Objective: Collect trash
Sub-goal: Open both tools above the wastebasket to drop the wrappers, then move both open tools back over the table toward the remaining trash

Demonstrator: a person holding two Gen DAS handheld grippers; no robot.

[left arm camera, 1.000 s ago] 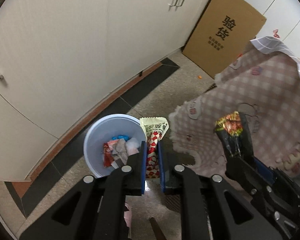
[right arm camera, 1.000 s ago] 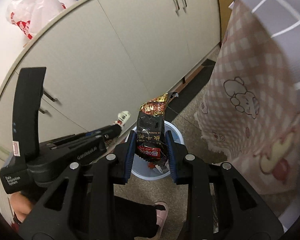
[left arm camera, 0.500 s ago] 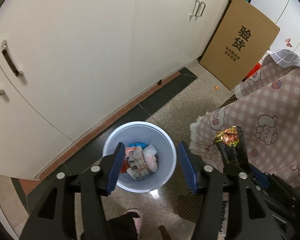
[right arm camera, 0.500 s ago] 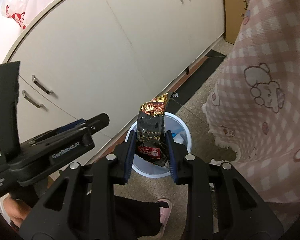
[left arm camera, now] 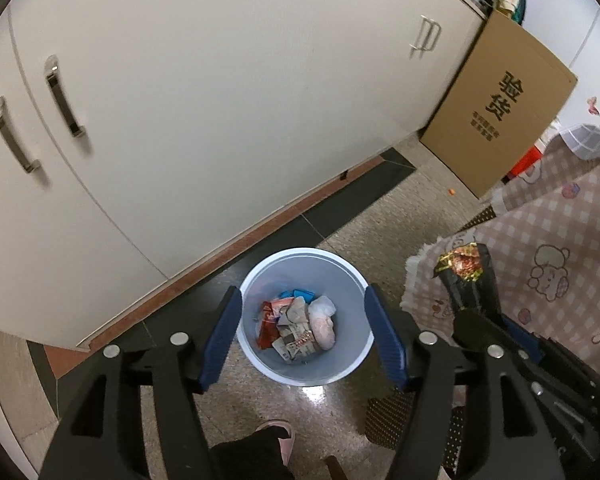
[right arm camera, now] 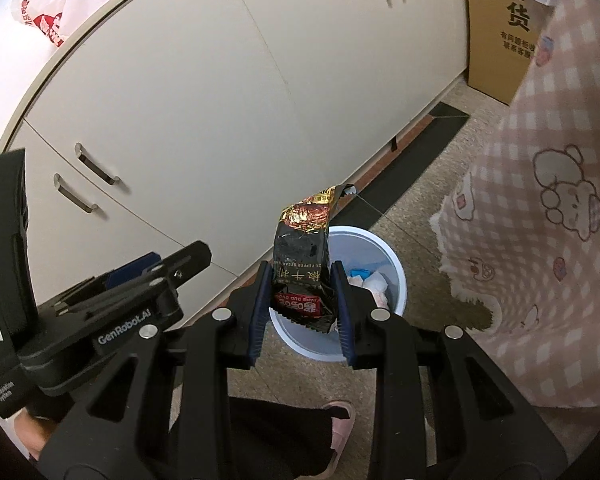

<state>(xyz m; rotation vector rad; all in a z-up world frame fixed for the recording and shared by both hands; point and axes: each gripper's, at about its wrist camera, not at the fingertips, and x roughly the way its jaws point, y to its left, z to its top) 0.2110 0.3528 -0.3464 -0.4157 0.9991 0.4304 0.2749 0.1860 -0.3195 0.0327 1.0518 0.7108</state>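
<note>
**Black wrapper next for the bin**

Nearest, the right tool (right arm camera: 302,304) clamps a black snack wrapper (right arm camera: 302,264) above the blue bin (left arm camera: 304,276). The left tool (left arm camera: 304,336), jaws just opened and empty, hangs over it. Next, I judge, centre and release the wrapper.

left gripper (left arm camera: 304,334) pointing steeply down, jaws just opened wide, nothing between the blue pads. right gripper (right arm camera: 302,308) angled down likewise, jaws narrowed and clamped on something held upright. seen from the right wrist, left gripper at 9 o'clock.
</note>
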